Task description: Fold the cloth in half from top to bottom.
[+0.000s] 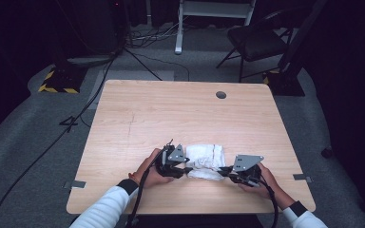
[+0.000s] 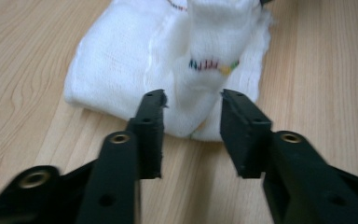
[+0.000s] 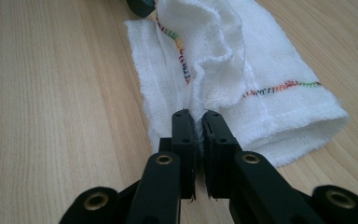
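A: We note the folded white gauze cloth with multicoloured stitching (image 1: 206,160) lying near the front middle of the pale wooden table (image 1: 138,114), between our two hands. The right tool (image 3: 198,116) is pinched tight on a bunched edge of the cloth; fabric shows in the thin slit between its jaws.

B: The left tool (image 2: 192,100) stands partly wide. Its jaws straddle the raised fold, but we see gaps on both sides, so nothing is gripped there.

A: Our risk, then: only one side is held. If we pull or lift with the right tool now, we judge the loose layers will drag and the fold will slump open.

B: Agreed. Also the gauze is thin and frayed; the right tool's pinch sits close to the hem, so it may slip out under tension.

A: And if the left tool closes too shallow, it may catch just the top layer.
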### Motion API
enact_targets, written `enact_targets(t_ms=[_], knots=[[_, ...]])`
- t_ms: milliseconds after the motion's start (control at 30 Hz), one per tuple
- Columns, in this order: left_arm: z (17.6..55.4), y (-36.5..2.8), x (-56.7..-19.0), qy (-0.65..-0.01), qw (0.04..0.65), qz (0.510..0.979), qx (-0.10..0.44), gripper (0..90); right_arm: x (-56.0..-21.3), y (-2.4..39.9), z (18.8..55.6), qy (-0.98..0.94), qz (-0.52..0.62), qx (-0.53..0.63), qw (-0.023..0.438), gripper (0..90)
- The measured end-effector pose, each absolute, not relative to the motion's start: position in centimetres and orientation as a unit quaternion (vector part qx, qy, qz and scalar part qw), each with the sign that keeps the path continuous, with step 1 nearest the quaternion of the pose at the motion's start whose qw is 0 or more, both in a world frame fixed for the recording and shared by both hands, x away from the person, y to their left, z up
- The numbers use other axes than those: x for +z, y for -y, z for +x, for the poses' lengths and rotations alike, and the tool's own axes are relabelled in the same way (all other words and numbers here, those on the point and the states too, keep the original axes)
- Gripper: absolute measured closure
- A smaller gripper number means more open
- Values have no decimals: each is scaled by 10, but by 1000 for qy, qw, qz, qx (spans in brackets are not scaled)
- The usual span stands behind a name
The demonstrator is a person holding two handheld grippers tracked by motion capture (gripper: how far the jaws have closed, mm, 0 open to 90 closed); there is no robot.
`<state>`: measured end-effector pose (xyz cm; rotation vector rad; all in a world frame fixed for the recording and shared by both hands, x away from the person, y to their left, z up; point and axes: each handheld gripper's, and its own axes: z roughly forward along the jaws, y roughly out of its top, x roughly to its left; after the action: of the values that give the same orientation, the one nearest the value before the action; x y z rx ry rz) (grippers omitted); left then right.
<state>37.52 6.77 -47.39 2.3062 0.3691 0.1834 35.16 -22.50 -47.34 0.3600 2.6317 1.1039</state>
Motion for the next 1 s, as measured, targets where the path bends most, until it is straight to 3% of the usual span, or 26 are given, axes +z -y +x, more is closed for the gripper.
enact_targets(t_ms=[167, 267, 333, 400, 500, 600, 633, 700, 833, 1000], knots=[[373, -60, -466, -155, 399, 900, 87, 331, -471, 225, 351, -904, 124, 385, 136, 845], [373, -55, -463, -146, 403, 899, 85, 330, -469, 226, 350, -901, 128, 391, 138, 835], [374, -51, -463, -135, 400, 903, 83, 376, -468, 226, 350, -900, 129, 391, 144, 786], [373, -49, -463, -116, 398, 907, 72, 521, -467, 226, 351, -895, 139, 396, 148, 696], [372, -47, -465, -102, 391, 912, 65, 664, -465, 226, 354, -893, 152, 397, 149, 558], [371, -49, -465, -92, 392, 913, 58, 776, -466, 224, 355, -895, 152, 392, 147, 565], [371, -51, -464, -89, 392, 914, 57, 797, -467, 223, 355, -897, 151, 388, 147, 606], [369, -55, -463, -79, 394, 914, 57, 811, -468, 222, 354, -901, 140, 385, 141, 710], [364, -64, -466, -71, 391, 916, 48, 822, -469, 223, 347, -907, 116, 381, 134, 817], [356, -73, -471, -73, 382, 920, 51, 781, -473, 223, 337, -913, 104, 373, 129, 816]])
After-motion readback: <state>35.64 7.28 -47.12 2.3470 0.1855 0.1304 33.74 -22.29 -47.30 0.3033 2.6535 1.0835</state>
